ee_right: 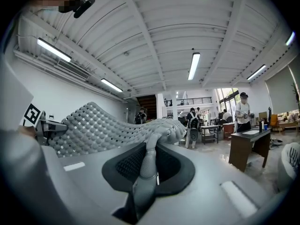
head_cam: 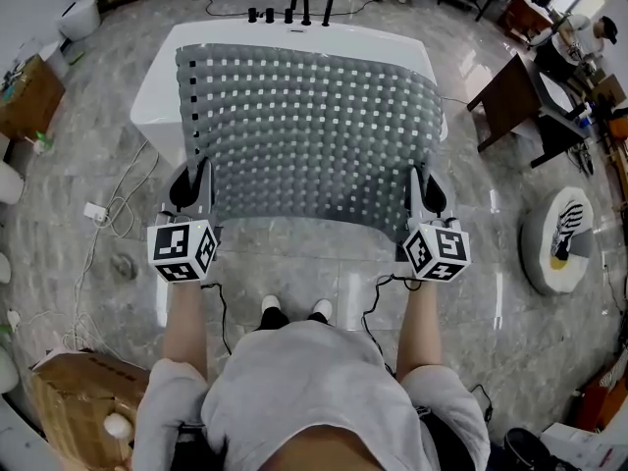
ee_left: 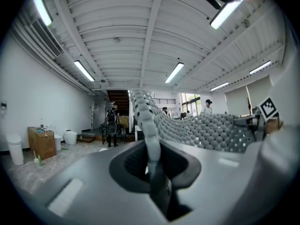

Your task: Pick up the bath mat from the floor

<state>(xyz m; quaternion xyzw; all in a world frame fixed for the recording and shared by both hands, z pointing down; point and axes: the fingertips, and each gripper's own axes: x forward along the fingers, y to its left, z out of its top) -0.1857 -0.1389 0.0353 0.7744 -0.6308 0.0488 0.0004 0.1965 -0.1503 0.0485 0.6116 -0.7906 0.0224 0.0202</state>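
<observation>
The person is standing on the marble floor (head_cam: 294, 263) and holding the grey mat (head_cam: 309, 135) clear of it, spread out wide over a white tub (head_cam: 157, 81). The left tongs (head_cam: 193, 189) are pinching the mat's near left corner and the right tongs (head_cam: 424, 194) are pinching its near right corner, so the near edge is hanging between them, sagging a little in the middle. In the left gripper view the left tongs (ee_left: 152, 168) are standing narrow, clamped on the mat's thin edge, and the mat (ee_left: 206, 130) is rising from between them and spreading away to the right. In the right gripper view the right tongs (ee_right: 146, 168) are likewise narrow and gripping the edge, with the mat (ee_right: 93, 125) stretching off to the left. The mat's far edge is lying toward the black taps (head_cam: 294, 10); whether it is touching the tub cannot be told. The person's shoes (head_cam: 294, 310) are showing just below the near edge.
</observation>
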